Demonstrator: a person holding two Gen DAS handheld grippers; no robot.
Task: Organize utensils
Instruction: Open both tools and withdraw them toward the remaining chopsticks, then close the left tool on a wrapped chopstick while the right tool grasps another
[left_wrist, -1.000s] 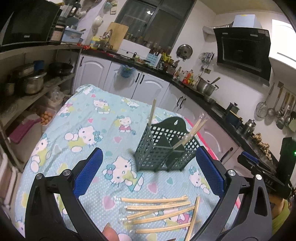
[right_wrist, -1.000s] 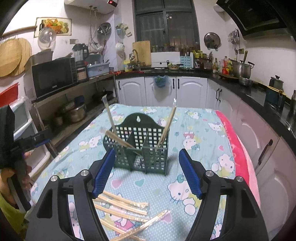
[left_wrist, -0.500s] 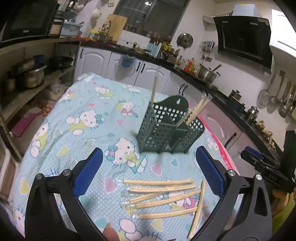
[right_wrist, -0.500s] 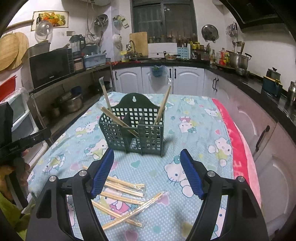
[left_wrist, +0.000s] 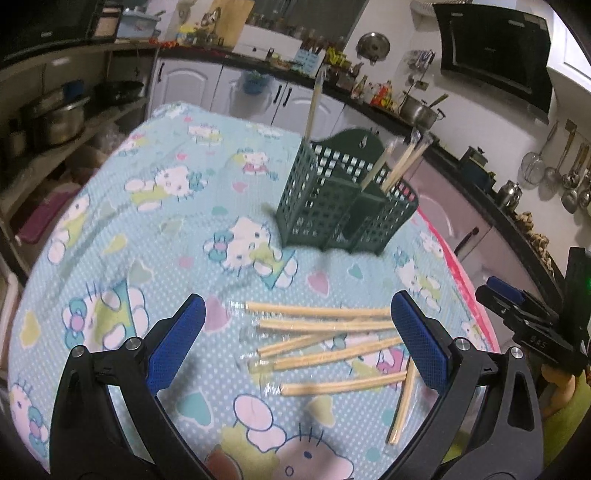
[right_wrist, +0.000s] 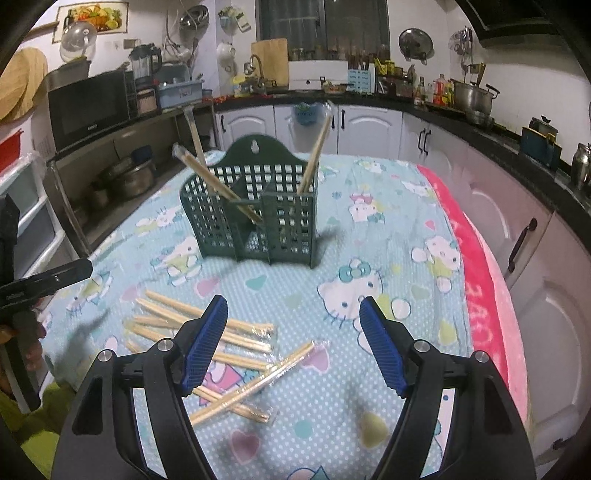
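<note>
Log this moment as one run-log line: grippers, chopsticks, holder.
left gripper: open, empty | right gripper: open, empty | wrapped wooden chopsticks: loose on cloth | dark green slotted plastic holder: upright, some chopsticks inside

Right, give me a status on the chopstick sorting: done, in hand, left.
Done: a few wrapped chopstick pairs already stand in the green holder, split between its end compartments. In hand: nothing. The left gripper and right gripper both have open, empty jaws above the loose wrapped pairs. Left: about six pairs lie scattered on the tablecloth in front of the holder, waiting to be picked up.
</note>
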